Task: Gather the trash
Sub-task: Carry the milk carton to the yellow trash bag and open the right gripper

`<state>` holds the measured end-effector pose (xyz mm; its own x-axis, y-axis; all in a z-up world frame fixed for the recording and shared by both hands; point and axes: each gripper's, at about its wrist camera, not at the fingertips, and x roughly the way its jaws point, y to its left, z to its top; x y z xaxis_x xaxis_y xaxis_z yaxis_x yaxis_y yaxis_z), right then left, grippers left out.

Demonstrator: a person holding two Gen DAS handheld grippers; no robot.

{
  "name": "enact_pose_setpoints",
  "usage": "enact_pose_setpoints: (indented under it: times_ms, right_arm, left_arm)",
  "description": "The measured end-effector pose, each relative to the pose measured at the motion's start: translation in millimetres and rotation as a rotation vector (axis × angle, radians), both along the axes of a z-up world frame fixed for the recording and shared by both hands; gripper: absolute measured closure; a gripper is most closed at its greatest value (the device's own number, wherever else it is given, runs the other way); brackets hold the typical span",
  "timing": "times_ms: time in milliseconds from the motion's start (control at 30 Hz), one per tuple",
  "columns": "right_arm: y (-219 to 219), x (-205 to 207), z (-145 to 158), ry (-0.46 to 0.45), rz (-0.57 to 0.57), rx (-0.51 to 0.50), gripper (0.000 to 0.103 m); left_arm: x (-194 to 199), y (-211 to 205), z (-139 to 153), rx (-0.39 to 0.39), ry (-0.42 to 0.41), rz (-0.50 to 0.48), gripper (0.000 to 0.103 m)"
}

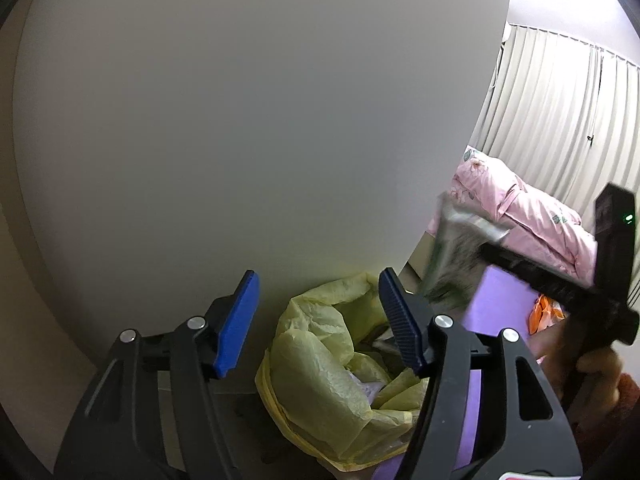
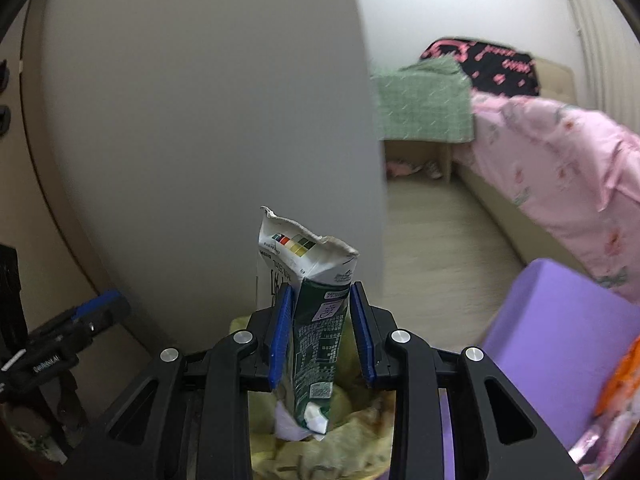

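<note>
Right wrist view: right gripper (image 2: 322, 320) is clamping a flattened carton (image 2: 316, 320), yellow-lined bin (image 2: 360, 440) sitting directly below it. Left gripper (image 1: 316, 320) is gaping empty, bin just ahead.

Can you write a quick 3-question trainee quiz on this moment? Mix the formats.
1. True or false: the left gripper is shut on the bag.
2. What is the right gripper holding?
A. an orange wrapper
B. a green and white carton
C. a purple box
3. Fill in: the carton hangs above the open yellow ____.

Key
1. False. Its jaws stand apart with nothing between the pads; the bag lies beyond them.
2. B. The pads press on both sides of the flattened carton.
3. bag. The right wrist view shows it right under the carton's lower end.
</note>
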<state>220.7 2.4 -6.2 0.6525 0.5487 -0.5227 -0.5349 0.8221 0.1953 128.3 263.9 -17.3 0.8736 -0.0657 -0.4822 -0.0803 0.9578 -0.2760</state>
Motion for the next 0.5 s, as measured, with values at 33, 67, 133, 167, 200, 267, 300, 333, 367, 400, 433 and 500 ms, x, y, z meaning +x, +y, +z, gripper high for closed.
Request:
enact_pose_setpoints:
  times_ms: [33,67,133,167,200,267,300,333,367,400,433,500]
  right_arm:
    - [4,1,-5,0.02,0.015,-0.005,0.074]
    - [5,4,-9,0.039,0.026,-0.013,0.074]
    - [7,7,-17,0.078,0.043,-0.03,0.074]
    - [8,8,-21,0.093,0.051,-0.035,0.074]
    - [6,8,-24,0.107,0.052,-0.042,0.074]
    - [2,5,-26,0.11,0.037,-0.062,0.074]
    - [-1,4,-27,0.109,0.029,-0.074,0.074]
    - [-5,2,-27,0.106,0.015,-0.09,0.074]
    - [-9,1,-27,0.105,0.004,-0.098,0.074]
    - [-15,-1,-26,0.105,-0.007,-0.101,0.074]
    - [-23,-6,-26,0.106,-0.023,-0.103,0.074]
    - [-33,-13,-24,0.105,-0.047,-0.106,0.074]
  left_arm:
    - [0,0,-2,-0.004,0.004,-0.002,0.044]
    - [3,-1,-3,-0.01,0.009,-0.007,0.044]
    - [11,-8,-7,-0.022,0.026,-0.017,0.044]
    - [13,-10,-9,-0.024,0.033,-0.019,0.044]
    - [15,-12,-12,-0.029,0.042,-0.023,0.044]
    - [18,-12,-13,-0.037,0.051,-0.031,0.044]
    - [19,-13,-14,-0.038,0.054,-0.034,0.044]
    - [20,-15,-14,-0.038,0.058,-0.04,0.044]
    - [21,-18,-15,-0.037,0.062,-0.048,0.044]
    - [21,-21,-14,-0.037,0.065,-0.054,0.044]
    - [23,-24,-15,-0.036,0.069,-0.063,0.044]
    - [24,-31,-15,-0.035,0.072,-0.08,0.044]
